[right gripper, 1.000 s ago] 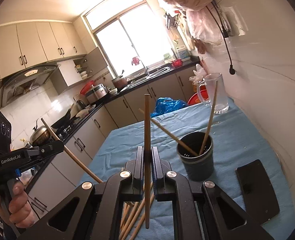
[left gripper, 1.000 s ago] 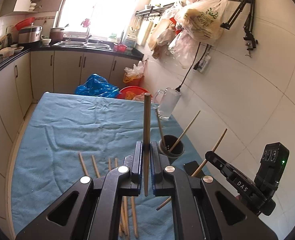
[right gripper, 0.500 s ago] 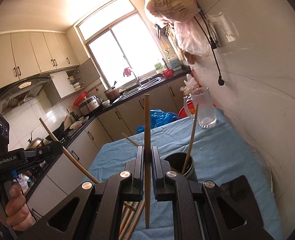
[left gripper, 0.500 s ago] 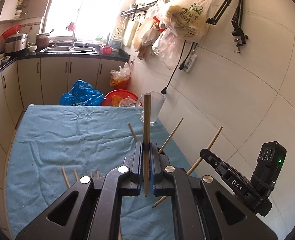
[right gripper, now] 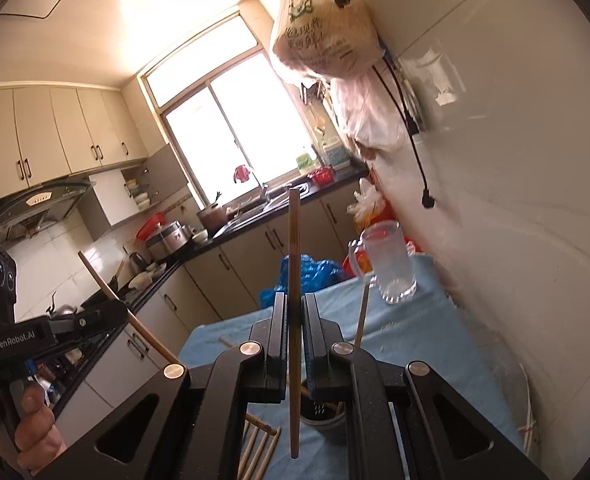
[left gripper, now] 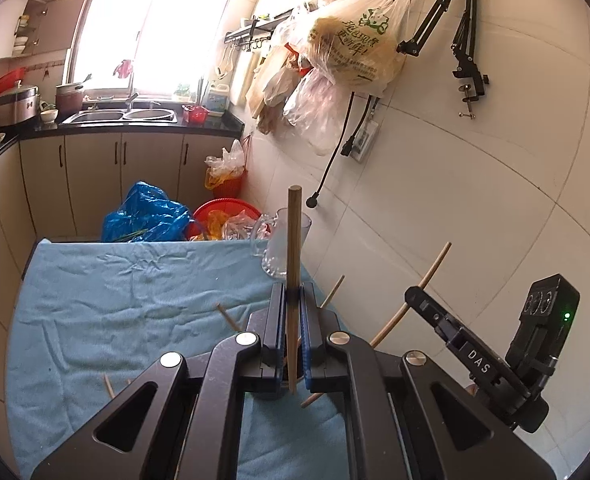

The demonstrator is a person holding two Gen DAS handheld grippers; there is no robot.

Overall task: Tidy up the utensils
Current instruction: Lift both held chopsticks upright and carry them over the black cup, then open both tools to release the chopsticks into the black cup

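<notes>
My left gripper is shut on a wooden chopstick that stands upright between its pads. The right gripper is shut on a second chopstick, also upright. Both are raised above the blue cloth. In the left wrist view the right gripper shows at the right with its slanted chopstick. In the right wrist view the left gripper shows at the left, held by a hand. A dark cup lies mostly hidden under the right fingers, and a chopstick leans out of it. Loose chopsticks lie on the cloth.
A clear glass mug stands at the table's far right corner by the tiled wall. Beyond the table are a blue plastic bag and a red basin. Bags hang on the wall above. Cabinets line the left.
Both grippers have risen with their chopsticks still clamped. The dark cup and the loose chopsticks have slid down the views and now sit mostly behind the fingers.
</notes>
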